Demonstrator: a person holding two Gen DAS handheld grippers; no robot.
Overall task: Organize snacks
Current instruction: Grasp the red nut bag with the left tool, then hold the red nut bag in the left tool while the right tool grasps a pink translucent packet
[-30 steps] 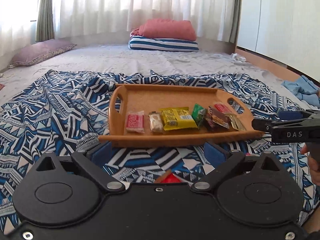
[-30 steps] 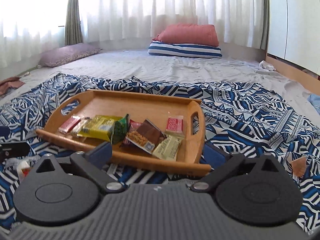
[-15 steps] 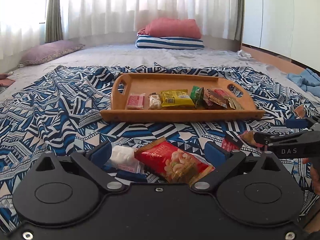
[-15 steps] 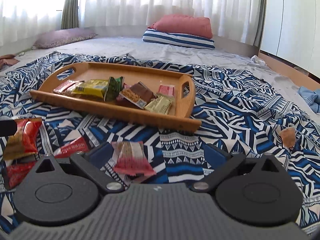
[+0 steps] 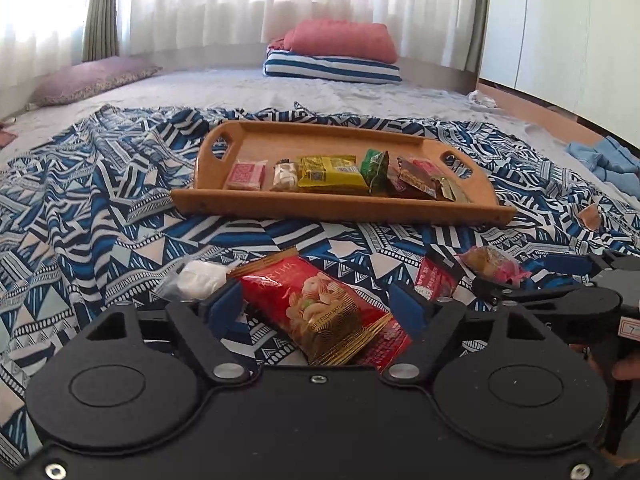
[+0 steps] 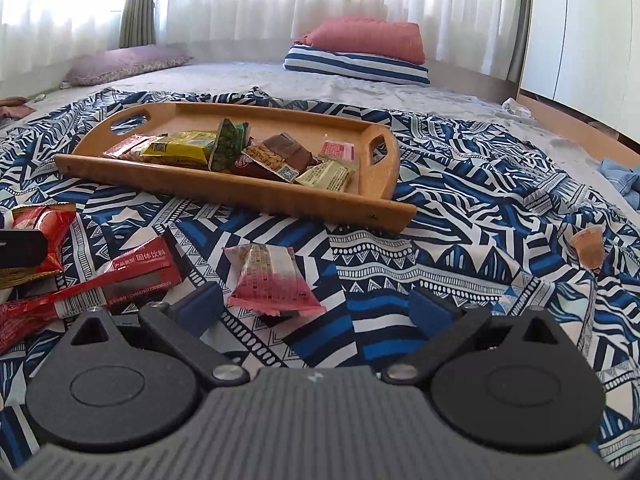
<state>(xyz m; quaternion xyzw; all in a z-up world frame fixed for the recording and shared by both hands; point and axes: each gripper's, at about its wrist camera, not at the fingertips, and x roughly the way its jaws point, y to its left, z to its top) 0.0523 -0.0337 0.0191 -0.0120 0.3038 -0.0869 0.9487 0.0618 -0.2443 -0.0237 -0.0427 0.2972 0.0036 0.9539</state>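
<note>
1. The wooden tray (image 5: 344, 204) at 12 o'clock holds a row of wrapped snacks, among them a yellow packet (image 5: 332, 168).
2. It rests on a blue patterned blanket (image 6: 460, 208) spread over the bed.
3. The left tool (image 5: 316, 306) is spread open around a glossy red nut bag (image 5: 320, 312).
4. The right tool (image 6: 316, 308) is open, with a pink wafer packet (image 6: 272, 280) between its fingers.

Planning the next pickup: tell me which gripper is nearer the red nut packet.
Left. The left gripper straddles the red nut packet, open; the right gripper is off to its right, over a pink snack.

Snack packets (image 5: 334, 169) lie in the tray (image 5: 344, 204); more packets (image 6: 272, 280) lie before it on the cloth (image 6: 460, 208).
</note>
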